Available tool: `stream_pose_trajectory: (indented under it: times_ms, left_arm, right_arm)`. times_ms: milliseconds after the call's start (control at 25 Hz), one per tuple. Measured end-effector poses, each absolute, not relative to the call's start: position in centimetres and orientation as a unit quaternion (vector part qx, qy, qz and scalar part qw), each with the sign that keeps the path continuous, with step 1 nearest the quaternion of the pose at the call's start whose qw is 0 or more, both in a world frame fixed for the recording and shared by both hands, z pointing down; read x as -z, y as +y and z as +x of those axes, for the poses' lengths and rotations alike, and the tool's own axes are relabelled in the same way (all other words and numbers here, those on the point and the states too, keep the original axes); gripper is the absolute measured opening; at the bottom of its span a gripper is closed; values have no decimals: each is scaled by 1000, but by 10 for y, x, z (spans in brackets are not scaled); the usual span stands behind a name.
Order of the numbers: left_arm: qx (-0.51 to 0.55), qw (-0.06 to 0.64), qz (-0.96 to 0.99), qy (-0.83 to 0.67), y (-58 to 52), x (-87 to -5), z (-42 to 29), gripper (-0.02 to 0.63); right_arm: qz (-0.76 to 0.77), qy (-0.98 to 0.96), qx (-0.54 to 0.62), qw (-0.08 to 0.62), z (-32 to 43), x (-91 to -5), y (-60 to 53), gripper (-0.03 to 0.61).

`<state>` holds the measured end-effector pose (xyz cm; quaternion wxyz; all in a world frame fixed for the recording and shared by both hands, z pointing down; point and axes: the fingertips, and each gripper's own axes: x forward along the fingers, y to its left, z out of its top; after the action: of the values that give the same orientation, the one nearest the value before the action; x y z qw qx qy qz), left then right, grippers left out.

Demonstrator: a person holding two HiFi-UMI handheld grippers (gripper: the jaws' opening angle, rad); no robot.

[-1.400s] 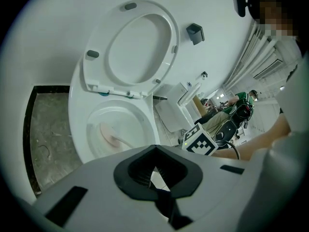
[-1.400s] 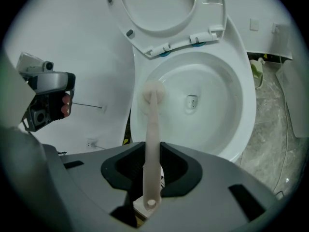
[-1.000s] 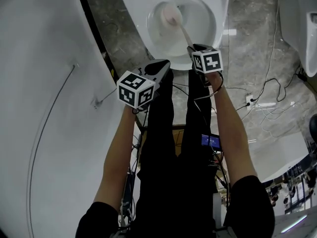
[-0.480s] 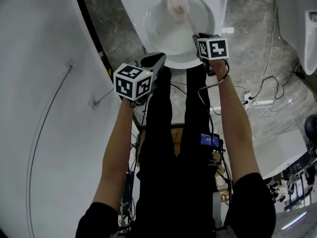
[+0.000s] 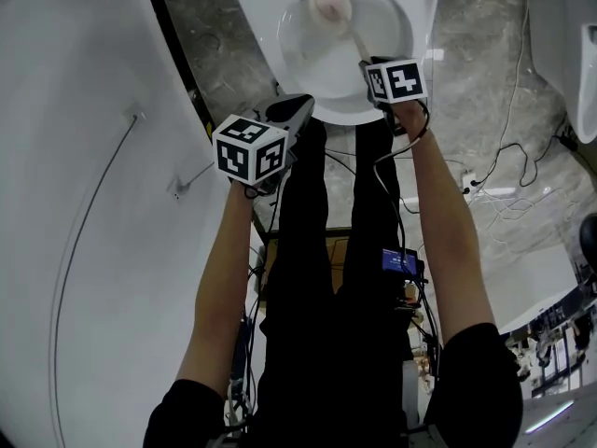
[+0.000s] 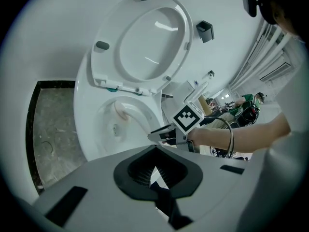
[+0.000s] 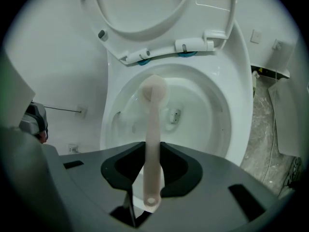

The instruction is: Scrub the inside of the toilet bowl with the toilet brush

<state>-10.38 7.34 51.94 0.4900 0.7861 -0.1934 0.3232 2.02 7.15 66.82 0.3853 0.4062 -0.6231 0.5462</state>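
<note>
Right gripper (image 7: 152, 178) pinches the pale brush (image 7: 153, 129) by its handle, low end poking out behind the jaws. Brush head (image 5: 327, 2) sits against the far inner wall of the bowl (image 5: 338, 116), above the water. Seat and lid (image 6: 145, 37) are up, leaning on the back wall. Left gripper (image 6: 154, 170) has its jaws pressed together with nothing between them, held over the person's leg just beside the bowl's front left rim. Cables (image 5: 508, 185) lie on the marble floor to the right.
</note>
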Motion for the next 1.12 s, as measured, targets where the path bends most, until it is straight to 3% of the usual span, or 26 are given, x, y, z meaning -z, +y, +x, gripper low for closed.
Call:
stream_pose_trajectory:
  times_ms: [520, 1120]
  left_arm:
    - [-315, 485, 787, -215, 70, -519, -116, 11]
    - [-323, 468, 794, -214, 76, -519, -103, 9]
  right_arm:
    - [299, -652, -532, 450, -33, -671, 101, 104]
    - [163, -663, -530, 503, -26, -663, 178, 104]
